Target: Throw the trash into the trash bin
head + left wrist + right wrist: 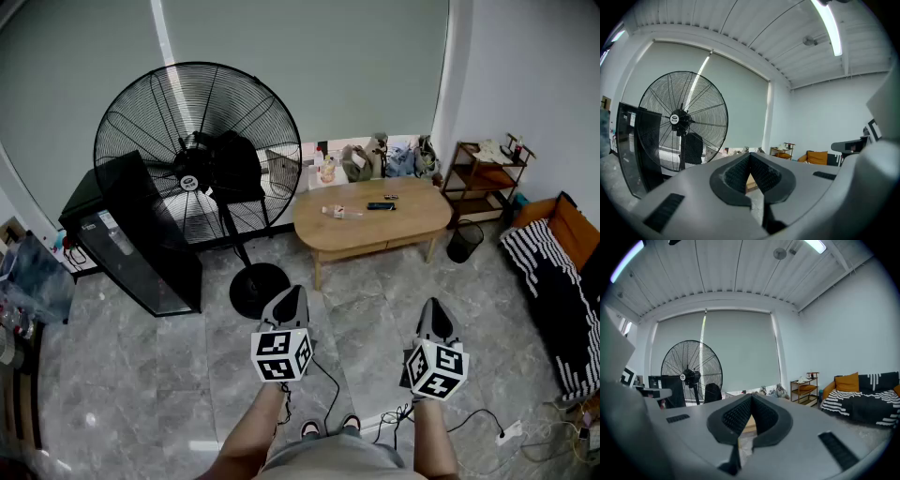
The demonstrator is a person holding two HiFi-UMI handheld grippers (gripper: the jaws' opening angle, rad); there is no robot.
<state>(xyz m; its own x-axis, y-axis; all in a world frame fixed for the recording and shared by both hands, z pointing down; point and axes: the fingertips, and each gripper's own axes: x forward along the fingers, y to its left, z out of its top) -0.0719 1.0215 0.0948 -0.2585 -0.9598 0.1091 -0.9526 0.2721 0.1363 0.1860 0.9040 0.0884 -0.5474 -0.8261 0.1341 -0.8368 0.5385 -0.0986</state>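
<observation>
Tiles of gray stone are covering the floor [141, 375] that I am looking down on. A big black fan [195, 155] is standing at the back left. A black cabinet [131, 239] is sitting just beside it, on its left. A sofa [562, 281] with a striped blanket is running along the right edge. A wooden table [370, 230] is standing in the middle of the room, ahead of the person. A small brown shelf [483, 178] is standing at the back right. The trash bin [464, 242], dark and round, is sitting on the floor just beside the table's right end, between the table and the shelf.

The person's two bare forearms [248, 431] are reaching forward side by side, low in my view and well short of the table. Each one is carrying a gripper almost level, tipping down just a little and pointing toward the table. The left gripper [292, 295] is hanging over the floor with its jaws pressing together and nothing between them. The right gripper [435, 307] is doing the same, with its jaws together and empty.

A bottle [340, 212] is lying on its side on the table top. Two small dark things [380, 205] are lying just to its right. The bottle is sitting well apart from both grippers and apart from the trash bin.
</observation>
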